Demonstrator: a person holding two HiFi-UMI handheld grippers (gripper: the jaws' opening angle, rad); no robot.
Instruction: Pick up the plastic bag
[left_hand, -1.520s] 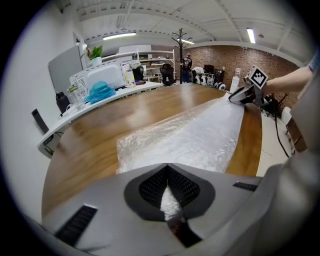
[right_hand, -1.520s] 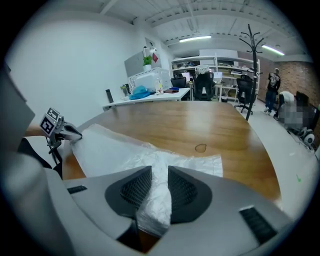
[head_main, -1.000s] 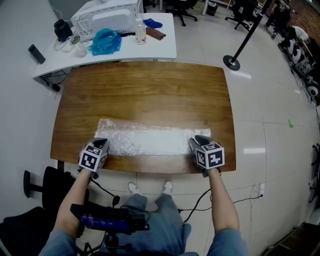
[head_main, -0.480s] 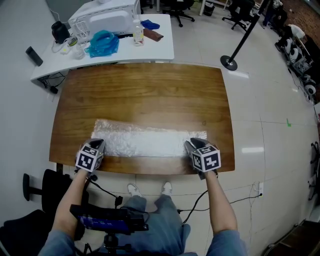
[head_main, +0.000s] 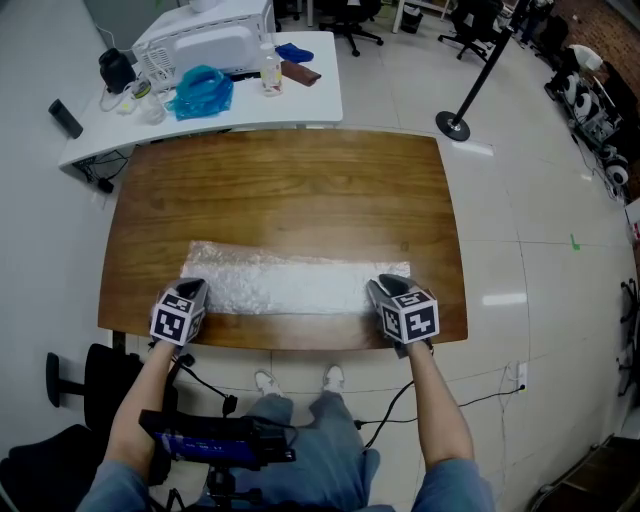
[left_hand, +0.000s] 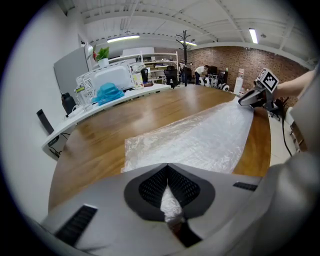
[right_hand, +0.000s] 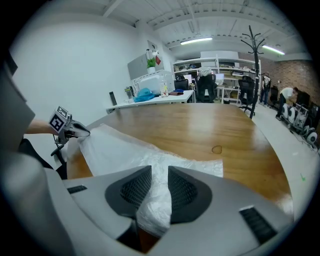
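Pinching opposite ends of plastic bag (head_main: 295, 282): left claw (head_main: 197, 288), right claw (head_main: 378, 288), both tilted downward.

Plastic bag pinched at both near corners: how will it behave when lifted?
Probably floppy: the plastic bag is thin, crinkled film, bunched where the left tool and right tool pinch it, so its middle should sag. Likely very light: it lies as a thin, flat sheet on the table. It might slip, as each tool holds only a small fold.

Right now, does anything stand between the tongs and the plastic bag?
Nothing visible does. The left tongs and the right tongs each grip one end of the plastic bag on the wooden table.
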